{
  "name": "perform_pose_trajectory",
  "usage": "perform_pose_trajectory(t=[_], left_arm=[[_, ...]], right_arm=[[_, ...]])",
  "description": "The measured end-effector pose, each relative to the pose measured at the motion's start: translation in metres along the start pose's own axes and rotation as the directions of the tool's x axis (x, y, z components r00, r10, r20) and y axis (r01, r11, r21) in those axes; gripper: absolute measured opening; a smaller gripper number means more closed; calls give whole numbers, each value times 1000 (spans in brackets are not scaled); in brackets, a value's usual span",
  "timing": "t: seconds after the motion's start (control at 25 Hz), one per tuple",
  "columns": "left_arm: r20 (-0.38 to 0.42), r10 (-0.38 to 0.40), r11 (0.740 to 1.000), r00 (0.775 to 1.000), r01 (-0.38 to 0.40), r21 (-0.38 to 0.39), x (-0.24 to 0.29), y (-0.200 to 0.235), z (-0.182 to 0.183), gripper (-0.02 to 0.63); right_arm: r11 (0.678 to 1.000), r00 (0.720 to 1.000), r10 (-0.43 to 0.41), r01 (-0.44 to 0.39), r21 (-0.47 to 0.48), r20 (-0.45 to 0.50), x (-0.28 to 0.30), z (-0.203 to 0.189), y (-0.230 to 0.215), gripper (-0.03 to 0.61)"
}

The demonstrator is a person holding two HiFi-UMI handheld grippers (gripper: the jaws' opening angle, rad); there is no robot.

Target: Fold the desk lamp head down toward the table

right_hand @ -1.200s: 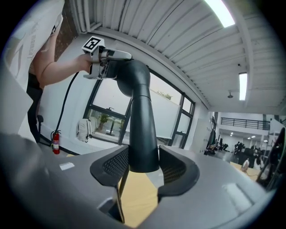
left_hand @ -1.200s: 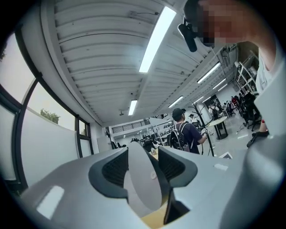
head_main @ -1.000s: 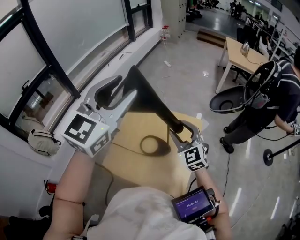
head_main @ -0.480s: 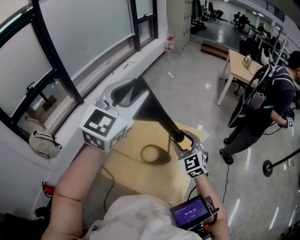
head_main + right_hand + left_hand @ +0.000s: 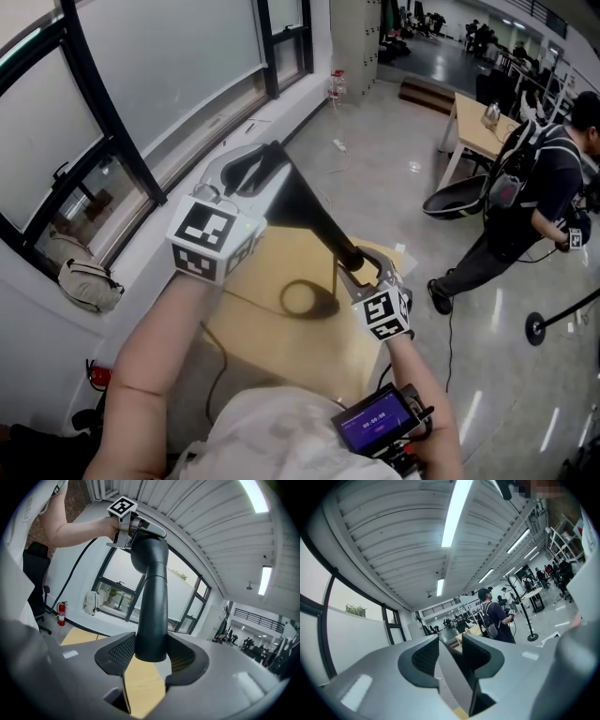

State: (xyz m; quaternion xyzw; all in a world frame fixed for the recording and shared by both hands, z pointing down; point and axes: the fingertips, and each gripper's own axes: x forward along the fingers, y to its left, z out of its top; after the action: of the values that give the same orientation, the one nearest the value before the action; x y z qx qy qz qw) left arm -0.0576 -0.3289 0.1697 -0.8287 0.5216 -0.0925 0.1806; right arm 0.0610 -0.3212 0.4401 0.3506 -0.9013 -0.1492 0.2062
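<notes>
- One lamp head [image 5: 295, 206] stands upper centre in the head view, above the table [image 5: 262, 328].
- Left gripper view: left gripper [image 5: 450, 646] fingers are closing round it, not yet pinching; pushing now risks slipping off.
- Right gripper view: right gripper [image 5: 151, 656] fingers clamp the lamp arm [image 5: 152, 611]; slack there could topple it.

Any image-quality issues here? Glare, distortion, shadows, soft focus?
Head view: sharp, wide-angle bend at the edges; dark shadow on the table under the lamp arm; bright glare spots on the glossy floor. Left gripper view: strong fisheye, black corners, ceiling light blown out, lamp head close and soft. Right gripper view: same fisheye, lamp arm crisp.
</notes>
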Motion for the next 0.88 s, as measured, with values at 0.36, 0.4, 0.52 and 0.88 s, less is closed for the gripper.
perform_pose_trajectory(t=[0.36,0.4,0.52,0.88], left_arm=[[-18,15,1000,1000,-15,-10,-5,13,-10,147],[-24,18,1000,1000,-18,-11,-6,14,-12,147],[-44,24,999,999,-25,-27,-8,17,-22,147],[-69,48,997,996,-53,-63,-10,31,-33,149]], right_arm=[[1000,1000,17,-18,-9,-10,10,4,7,222],[1000,1000,19,-19,-12,-13,10,3,8,222],[999,1000,23,-23,-26,-18,10,1,8,222],[997,998,44,-47,-59,-51,8,6,3,221]])
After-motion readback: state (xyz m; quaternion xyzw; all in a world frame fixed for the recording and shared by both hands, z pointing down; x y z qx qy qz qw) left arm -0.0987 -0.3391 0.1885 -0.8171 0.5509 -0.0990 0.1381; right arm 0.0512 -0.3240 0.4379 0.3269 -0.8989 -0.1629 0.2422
